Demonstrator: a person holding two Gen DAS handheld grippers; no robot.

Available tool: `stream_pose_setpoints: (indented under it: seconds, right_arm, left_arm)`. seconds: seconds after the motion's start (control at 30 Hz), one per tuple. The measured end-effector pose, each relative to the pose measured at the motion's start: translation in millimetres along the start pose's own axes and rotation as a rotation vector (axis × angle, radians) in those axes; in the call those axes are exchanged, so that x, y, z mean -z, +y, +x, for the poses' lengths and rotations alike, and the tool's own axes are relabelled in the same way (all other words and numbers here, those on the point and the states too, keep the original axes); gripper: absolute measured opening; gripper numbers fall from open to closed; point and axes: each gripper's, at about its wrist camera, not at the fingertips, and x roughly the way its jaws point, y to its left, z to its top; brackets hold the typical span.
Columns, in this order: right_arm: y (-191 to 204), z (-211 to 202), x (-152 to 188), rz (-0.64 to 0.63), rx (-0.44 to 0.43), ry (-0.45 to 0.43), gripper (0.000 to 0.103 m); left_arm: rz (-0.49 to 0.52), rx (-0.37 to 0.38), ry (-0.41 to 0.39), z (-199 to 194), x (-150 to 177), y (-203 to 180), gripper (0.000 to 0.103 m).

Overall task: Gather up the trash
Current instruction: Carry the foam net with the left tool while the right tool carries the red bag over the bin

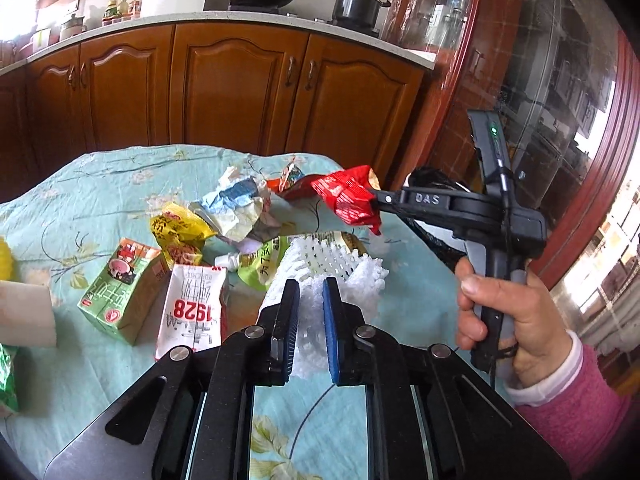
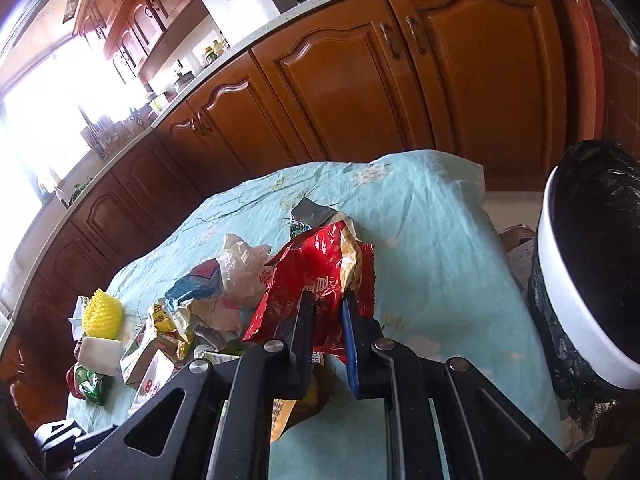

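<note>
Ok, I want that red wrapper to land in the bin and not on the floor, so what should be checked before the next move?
1. Right gripper shut on the red wrapper: ok.
2. Wrapper lifted off the table: ok, seen from the left wrist view.
3. Bin mouth open, black liner in place: ok.
4. Wrapper already over the bin: not ok, the bin sits off to the right.
5. Room left inside the bin: cannot tell, the inside is dark.
6. Left gripper out of the way: ok, low, at the white foam net.
</note>
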Motion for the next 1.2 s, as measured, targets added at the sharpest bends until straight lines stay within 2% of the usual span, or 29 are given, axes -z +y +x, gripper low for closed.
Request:
stream_pose_setpoints:
  seconds: [0.47, 0.9, 1.2]
  right_arm:
    - [-33.0, -74.4, 21.1, 0.046, 0.031, -0.075, 0.013]
    - [-67.3, -114.9, 16.5, 0.083, 0.083, -0.139, 0.013]
    - [-103.2, -131.1, 9.5, 0.116, 0.140, -0.162, 0.013]
  left_arm:
    - [0.053, 0.012, -0.046, 24.9, -47.1, -40.4, 0.011]
    - [0.108, 0.053, -0.022, 66.0, -74.4, -90.7, 0.011]
    - [0.145, 0.096, 0.024, 98.7, -90.9, -121.2, 0.011]
